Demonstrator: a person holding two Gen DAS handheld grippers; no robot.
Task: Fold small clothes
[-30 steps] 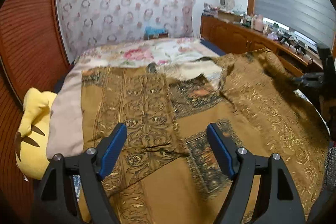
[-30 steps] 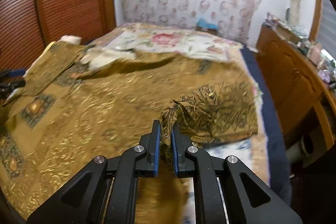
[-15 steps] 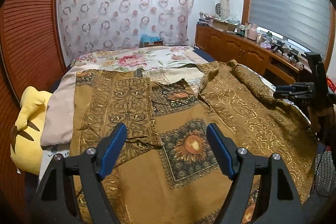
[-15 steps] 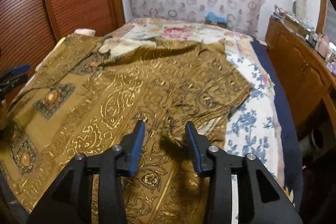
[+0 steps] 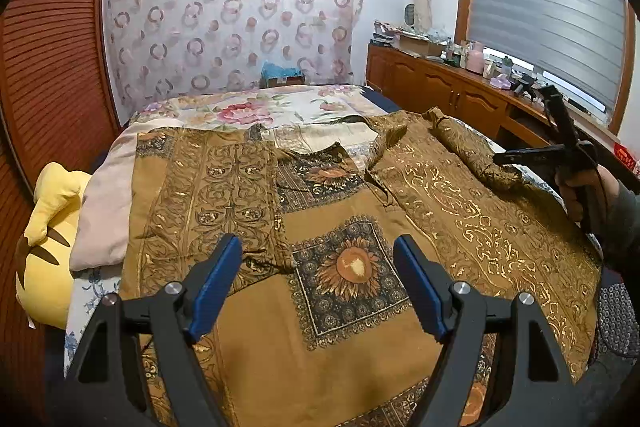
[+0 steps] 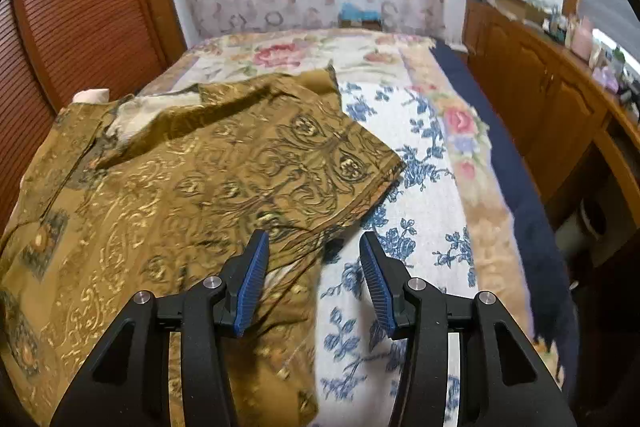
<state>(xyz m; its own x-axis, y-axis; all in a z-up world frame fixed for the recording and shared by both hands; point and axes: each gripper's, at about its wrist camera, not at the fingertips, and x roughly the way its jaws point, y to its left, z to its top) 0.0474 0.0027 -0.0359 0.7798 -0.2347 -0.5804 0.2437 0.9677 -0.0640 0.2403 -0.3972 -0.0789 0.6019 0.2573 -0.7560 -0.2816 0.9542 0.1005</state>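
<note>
The gold shirt [image 5: 360,227] lies spread flat on the bed [image 6: 432,195], its sunflower square just beyond and between the blue pads [image 5: 216,279] of the left gripper [image 5: 318,283], whose jaws stand wide apart and hold nothing. The right gripper [image 6: 312,279] has its jaws partway apart and opening, with nothing pressed between them. The shirt's sleeve edge [image 6: 320,231] lies just ahead of its left pad [image 6: 252,283], and bare floral sheet lies ahead of its right pad.

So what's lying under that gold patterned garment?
The gold patterned garment lies on a blue-flowered sheet over the bed, beside a pink pillow. What lies beneath its middle is covered.
</note>
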